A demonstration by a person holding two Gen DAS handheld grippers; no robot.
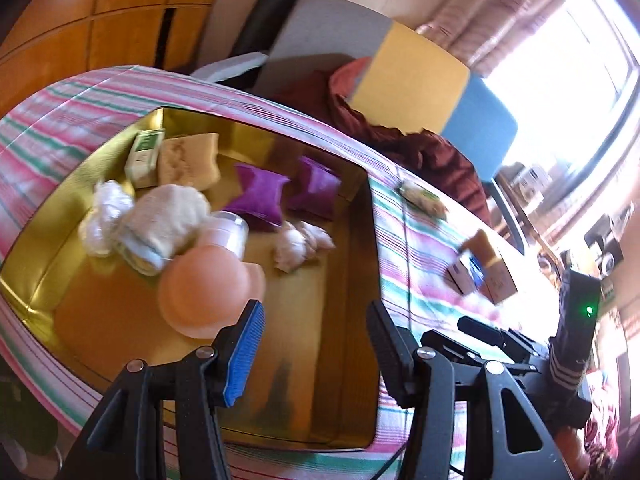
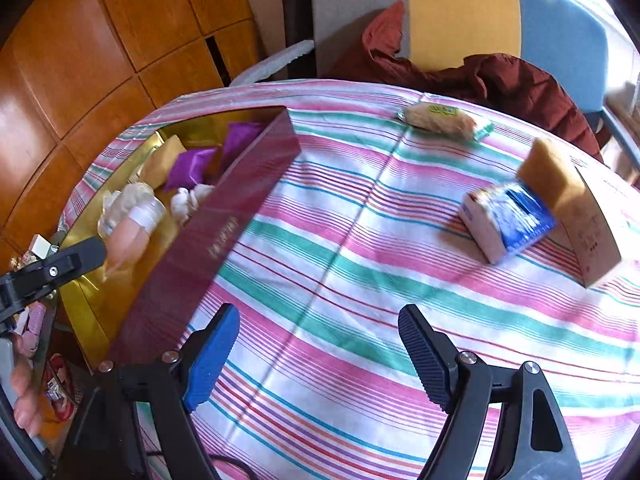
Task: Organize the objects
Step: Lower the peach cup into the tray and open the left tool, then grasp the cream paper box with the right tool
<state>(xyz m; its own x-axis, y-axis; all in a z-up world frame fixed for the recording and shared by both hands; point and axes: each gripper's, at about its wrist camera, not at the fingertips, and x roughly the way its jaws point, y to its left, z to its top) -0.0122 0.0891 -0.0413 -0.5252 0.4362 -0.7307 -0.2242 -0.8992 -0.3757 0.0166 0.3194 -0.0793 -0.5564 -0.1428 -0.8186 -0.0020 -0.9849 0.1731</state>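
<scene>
An open box with a gold lining (image 1: 100,344) sits on the striped tablecloth (image 2: 360,240). Inside it lie a peach round object (image 1: 200,292), a clear jar (image 1: 230,232), two purple pouches (image 1: 260,196), white wads (image 1: 300,244), a cream cloth (image 1: 168,216), a green carton (image 1: 144,156) and a tan block (image 1: 188,160). My left gripper (image 1: 316,344) hovers open over the box floor, with the peach object just left of its blue pad. My right gripper (image 2: 320,360) is open above bare cloth. Beyond it lie a blue-and-white packet (image 2: 508,220), a tan carton (image 2: 572,208) and a wrapped bun (image 2: 444,120).
The box's maroon side wall (image 2: 208,240) stands left of my right gripper. Chairs (image 2: 460,12) with a dark red garment (image 2: 500,76) line the table's far edge. Wooden cabinets (image 2: 100,40) fill the back left. A hand (image 2: 24,392) is at the lower left.
</scene>
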